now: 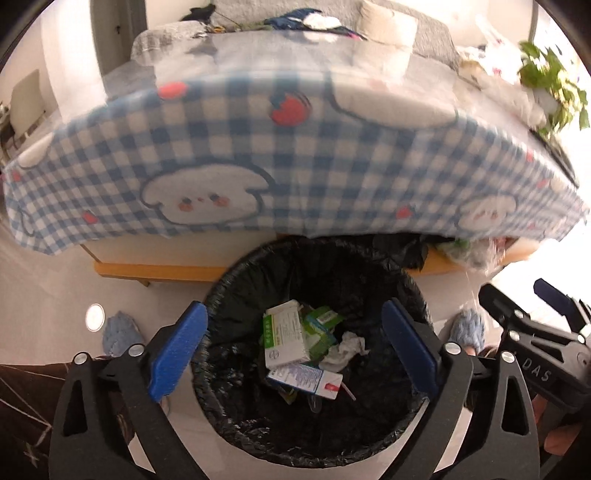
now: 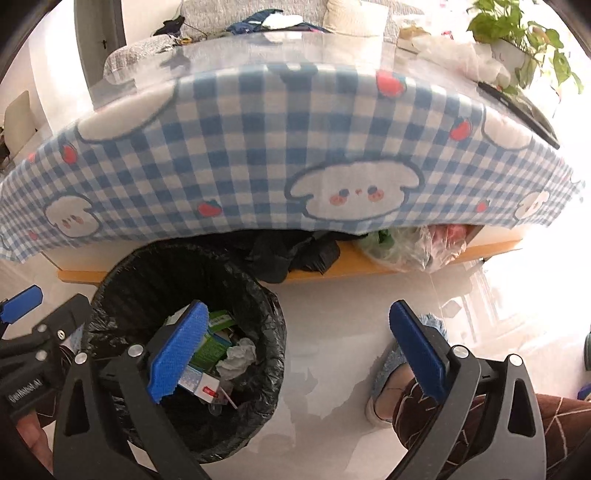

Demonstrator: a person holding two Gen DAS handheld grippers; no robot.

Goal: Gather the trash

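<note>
Both grippers hang over the floor in front of the table [image 2: 258, 122], and neither is carrying anything. The left gripper [image 1: 295, 347] is right above the trash bin [image 1: 229, 291], its blue fingers [image 1: 177, 347] spread wide either side of the opening with nothing between them. The right gripper [image 2: 299, 354] sits just to the right of the bin [image 2: 269, 306], fingers [image 2: 417, 354] equally wide and empty, over bare floor [image 2: 332, 306] and the person's slipper [image 2: 391, 365].

A fair share of the job looks done. Inside the black liner lie a white and green carton [image 1: 286, 336], some green packets [image 1: 323, 321], a crumpled tissue [image 1: 347, 349] and a blue and white box [image 1: 306, 380] with a red mark. They sit loosely near the bottom, so the bin has plenty of room yet.

What is left, as far as I can judge, is on the far right of the checked tablecloth: crumpled clear plastic and wrappers [image 2: 454, 55] beside the potted plant [image 2: 517, 33]. More bags [image 2: 417, 247] are stuffed on the shelf under the table, though whether those count as rubbish I cannot tell. The near part of the tabletop looks bare.
</note>
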